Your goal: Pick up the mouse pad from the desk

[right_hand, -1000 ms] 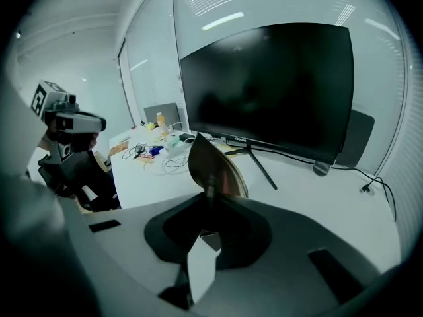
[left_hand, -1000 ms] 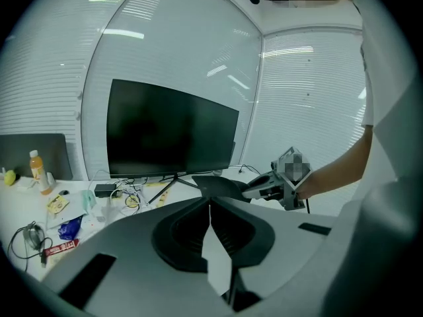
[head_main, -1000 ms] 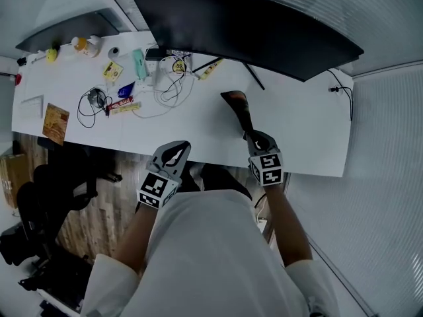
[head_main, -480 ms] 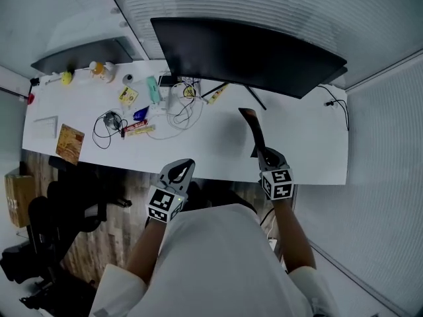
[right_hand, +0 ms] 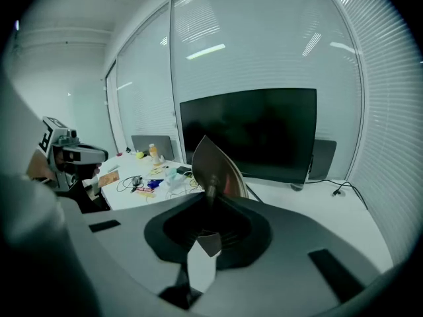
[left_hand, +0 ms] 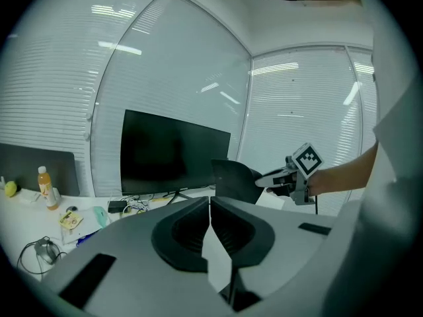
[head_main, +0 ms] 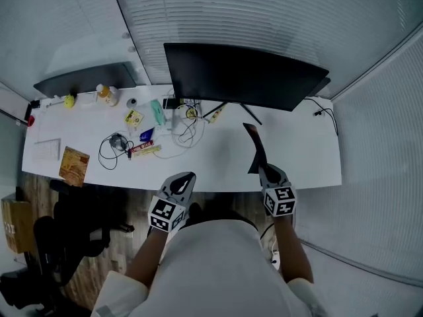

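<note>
Currently right gripper [head_main: 263,172] pinches the mouse pad [head_main: 255,149] by one edge, clear above the surface [head_main: 218,160]; floppy pad could slip from the thin grip. Left gripper [head_main: 180,183] closed, empty.

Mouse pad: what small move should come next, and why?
Probably lift slightly and steady it: the right gripper is shut on one edge of the mouse pad, which stands upright, apparently clear of the desk, close to the monitor.
</note>
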A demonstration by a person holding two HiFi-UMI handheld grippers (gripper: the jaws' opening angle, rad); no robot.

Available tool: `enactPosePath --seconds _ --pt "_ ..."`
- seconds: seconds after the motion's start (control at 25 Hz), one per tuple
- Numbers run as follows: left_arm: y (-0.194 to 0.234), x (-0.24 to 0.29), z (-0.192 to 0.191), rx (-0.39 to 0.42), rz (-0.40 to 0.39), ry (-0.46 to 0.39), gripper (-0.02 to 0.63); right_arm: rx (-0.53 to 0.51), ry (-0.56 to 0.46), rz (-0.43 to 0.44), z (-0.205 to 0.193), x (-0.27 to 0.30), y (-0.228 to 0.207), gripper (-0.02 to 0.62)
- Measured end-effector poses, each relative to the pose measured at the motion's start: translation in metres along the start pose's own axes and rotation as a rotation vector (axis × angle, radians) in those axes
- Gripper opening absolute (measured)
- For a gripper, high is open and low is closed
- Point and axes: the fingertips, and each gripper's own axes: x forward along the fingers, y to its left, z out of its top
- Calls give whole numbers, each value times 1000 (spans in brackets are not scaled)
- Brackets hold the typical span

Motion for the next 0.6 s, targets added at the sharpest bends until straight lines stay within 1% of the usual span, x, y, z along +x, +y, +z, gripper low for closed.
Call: enactPosePath --seconds 0.24,0.6 --pt "-3 -16 12 19 -64 -44 23 5 -85 -42 20 -39 23 52" --pt "-13 -20 27 58 -152 -58 23 12 -130 -117 27 -80 31 52"
